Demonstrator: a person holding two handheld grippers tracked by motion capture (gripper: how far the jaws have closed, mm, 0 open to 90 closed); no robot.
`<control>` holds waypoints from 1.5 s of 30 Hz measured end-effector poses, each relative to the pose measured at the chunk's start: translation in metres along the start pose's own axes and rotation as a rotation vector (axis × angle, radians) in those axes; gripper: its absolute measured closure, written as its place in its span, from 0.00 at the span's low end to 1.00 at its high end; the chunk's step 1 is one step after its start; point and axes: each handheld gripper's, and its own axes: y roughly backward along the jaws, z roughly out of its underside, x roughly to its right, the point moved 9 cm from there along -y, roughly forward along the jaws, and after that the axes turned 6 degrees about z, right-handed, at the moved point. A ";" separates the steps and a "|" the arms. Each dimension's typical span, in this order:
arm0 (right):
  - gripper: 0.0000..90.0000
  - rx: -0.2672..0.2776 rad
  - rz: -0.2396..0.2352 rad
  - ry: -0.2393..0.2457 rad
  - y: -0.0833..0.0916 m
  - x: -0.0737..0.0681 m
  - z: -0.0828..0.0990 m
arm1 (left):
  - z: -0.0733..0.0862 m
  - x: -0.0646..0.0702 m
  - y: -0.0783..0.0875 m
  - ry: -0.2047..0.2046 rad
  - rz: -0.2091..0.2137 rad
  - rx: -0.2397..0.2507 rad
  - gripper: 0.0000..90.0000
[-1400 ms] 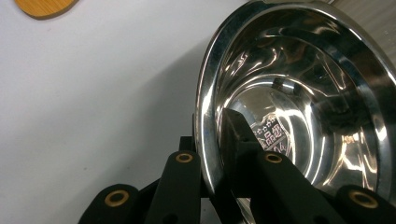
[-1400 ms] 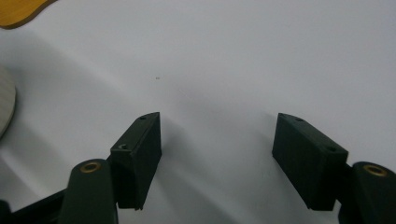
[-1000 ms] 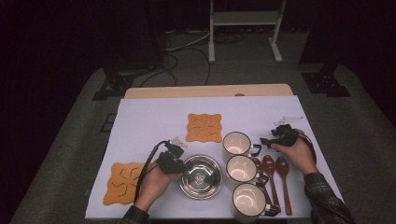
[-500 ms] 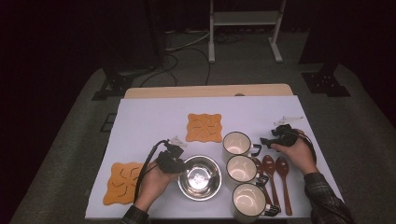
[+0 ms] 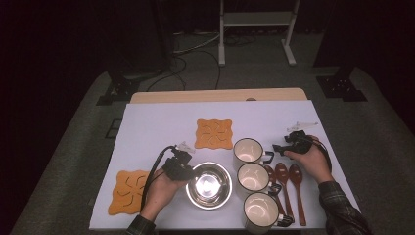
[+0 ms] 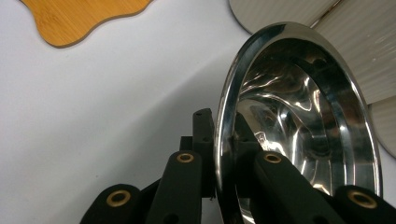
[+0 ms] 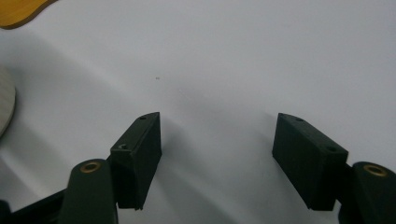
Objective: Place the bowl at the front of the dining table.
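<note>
While L gripper (image 6: 219, 154) clamps bowl (image 5: 209, 184) rim — R gripper (image 7: 217, 154) agape

The left gripper (image 6: 223, 154) has its two black jaws clamped on the rim of a shiny steel bowl (image 6: 299, 121), one jaw outside, one inside. A wooden mat (image 6: 84, 18) lies far beyond the jaws, upper left.

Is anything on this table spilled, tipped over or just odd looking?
Nothing is spilled or damaged. The three mugs stand upright in a column, three spoons lie beside them, and two orange mats lie flat. The left gripper grips the steel bowl by its rim; the right gripper is open.
</note>
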 end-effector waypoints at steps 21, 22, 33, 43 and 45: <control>0.34 0.002 0.001 0.000 0.000 0.000 0.000 | -0.011 -0.005 0.003 0.015 0.003 0.026 0.92; 0.34 0.002 0.001 0.000 0.000 0.000 0.000 | -0.013 -0.005 0.003 0.013 0.001 0.025 0.92; 0.34 0.003 0.001 -0.001 0.000 0.000 0.000 | -0.020 -0.011 0.002 0.014 -0.007 0.028 0.92; 0.34 0.004 0.001 -0.001 0.000 0.000 0.000 | -0.029 -0.016 0.005 0.020 -0.011 0.046 0.92; 0.34 0.005 0.001 -0.001 0.000 0.000 0.000 | -0.031 -0.017 0.005 0.025 -0.012 0.051 0.92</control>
